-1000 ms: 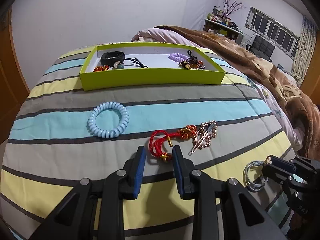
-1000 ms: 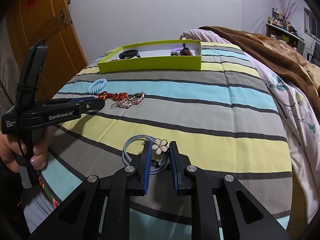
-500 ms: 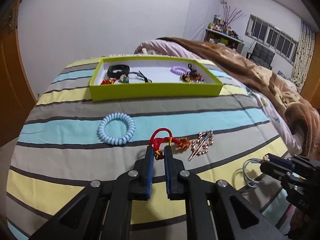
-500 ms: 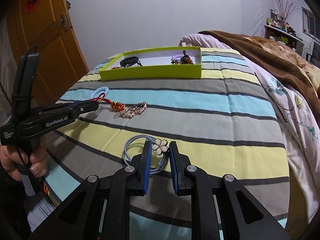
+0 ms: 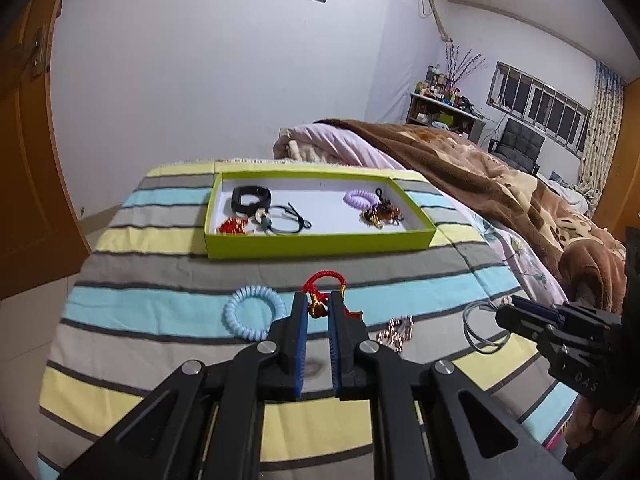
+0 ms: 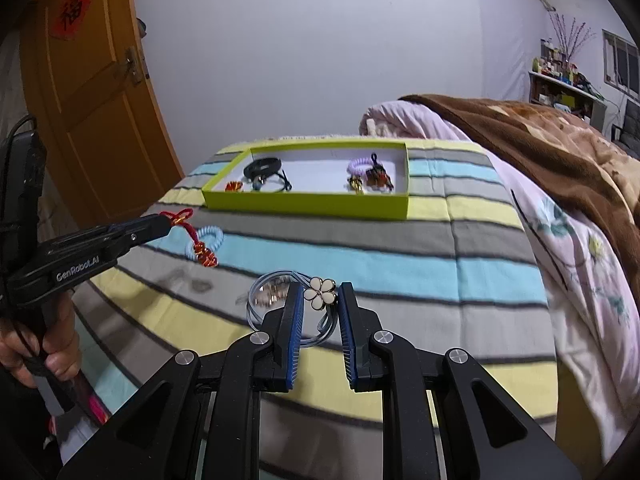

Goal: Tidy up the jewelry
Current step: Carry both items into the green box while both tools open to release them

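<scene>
Left gripper clenched on red knot charm, long axis hanging downward; right gripper grasping flower bracelet, flower between pads.

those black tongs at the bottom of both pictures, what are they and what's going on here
They are hand-held grippers, one per hand, each carrying a camera that looks along its fingers, hence two views. The left gripper is shut on a red knotted cord charm, lifted off the striped bedspread. The right gripper holds a flower hair tie. On the bed lie a blue coil hair tie, a rose-gold clip, and a green tray already holding jewelry.
</scene>
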Available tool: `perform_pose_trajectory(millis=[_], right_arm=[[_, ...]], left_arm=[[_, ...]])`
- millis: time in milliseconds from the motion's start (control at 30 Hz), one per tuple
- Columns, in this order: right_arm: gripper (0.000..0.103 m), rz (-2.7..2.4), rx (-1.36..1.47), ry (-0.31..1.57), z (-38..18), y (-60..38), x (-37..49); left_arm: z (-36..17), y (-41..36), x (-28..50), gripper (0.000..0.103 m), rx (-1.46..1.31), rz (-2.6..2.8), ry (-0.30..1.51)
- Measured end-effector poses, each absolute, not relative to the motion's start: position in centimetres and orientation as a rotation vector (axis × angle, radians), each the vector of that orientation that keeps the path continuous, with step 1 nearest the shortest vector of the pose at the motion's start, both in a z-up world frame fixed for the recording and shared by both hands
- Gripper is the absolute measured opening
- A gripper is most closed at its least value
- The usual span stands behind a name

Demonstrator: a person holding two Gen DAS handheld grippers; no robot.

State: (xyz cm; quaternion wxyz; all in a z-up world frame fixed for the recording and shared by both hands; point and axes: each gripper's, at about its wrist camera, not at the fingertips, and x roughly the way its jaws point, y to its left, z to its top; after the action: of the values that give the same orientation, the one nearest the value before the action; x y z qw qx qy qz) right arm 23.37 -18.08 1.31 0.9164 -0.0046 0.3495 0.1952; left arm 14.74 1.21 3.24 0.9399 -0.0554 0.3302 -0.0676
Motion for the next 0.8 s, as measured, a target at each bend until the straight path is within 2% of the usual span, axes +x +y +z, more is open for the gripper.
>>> perform_pose_trajectory(millis=[500, 800], right_arm=[[0.018, 0.408, -0.049, 0.669, 4.2, -16.5, 29.8], [0.018, 0.389, -0.059, 0.691, 3.6, -15.7, 35.7]], left_arm=[[5.6, 2.5, 20.7, 0.010, -0.102, -0.132, 0.630], [5.5, 2.1, 26.0, 0.010, -0.083, -0.130, 0.633]])
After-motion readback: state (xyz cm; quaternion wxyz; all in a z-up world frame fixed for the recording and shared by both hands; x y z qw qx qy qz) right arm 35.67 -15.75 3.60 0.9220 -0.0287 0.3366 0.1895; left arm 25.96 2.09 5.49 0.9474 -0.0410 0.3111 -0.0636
